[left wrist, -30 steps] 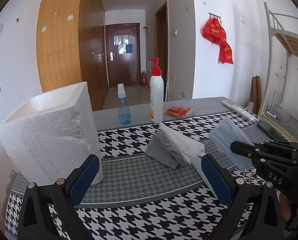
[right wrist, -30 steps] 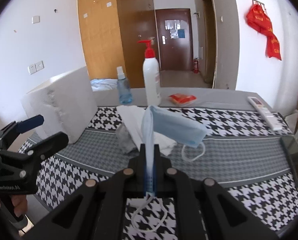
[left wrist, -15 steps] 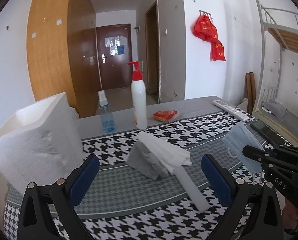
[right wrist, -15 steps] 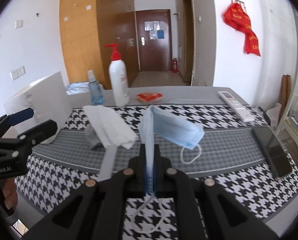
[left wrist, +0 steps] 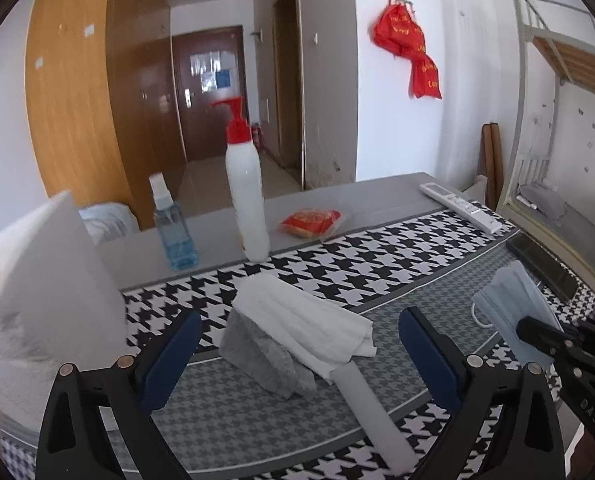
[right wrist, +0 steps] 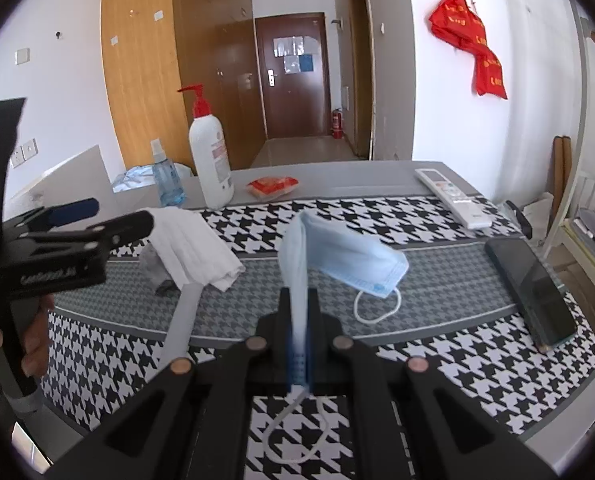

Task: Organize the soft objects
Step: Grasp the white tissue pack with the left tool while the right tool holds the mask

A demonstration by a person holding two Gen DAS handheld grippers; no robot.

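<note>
Right gripper (right wrist: 299,312): jaws pressed together on one edge of a pale blue face mask (right wrist: 339,254). Mask stands up from the jaws and droops over to the right, held above the houndstooth cloth (right wrist: 477,380); one white ear loop hangs below the mask's free corner, the other trails down under the jaws.

Left gripper (left wrist: 297,344): jaws wide apart, nothing between the blue pads (left wrist: 427,358). It hovers above the cloth, pointed at a folded white cloth (left wrist: 305,326) draped over a grey cloth (left wrist: 263,356). A pale flat strip (left wrist: 371,416) runs out from under that pile toward the camera.

In the right wrist view a hand (right wrist: 1,344) grips the left tool's handle at the left edge.

Left of the pile: white foam box (left wrist: 37,308), blurred. Behind, on bare grey tabletop (right wrist: 357,178): blue spray bottle (left wrist: 173,226), white pump bottle with red top (left wrist: 245,194), small red packet (left wrist: 311,222). Far right: white remote (right wrist: 451,196) and a dark phone (right wrist: 531,286) lying flat on the cloth. Red fabric (right wrist: 471,42) hangs on the wall.
</note>
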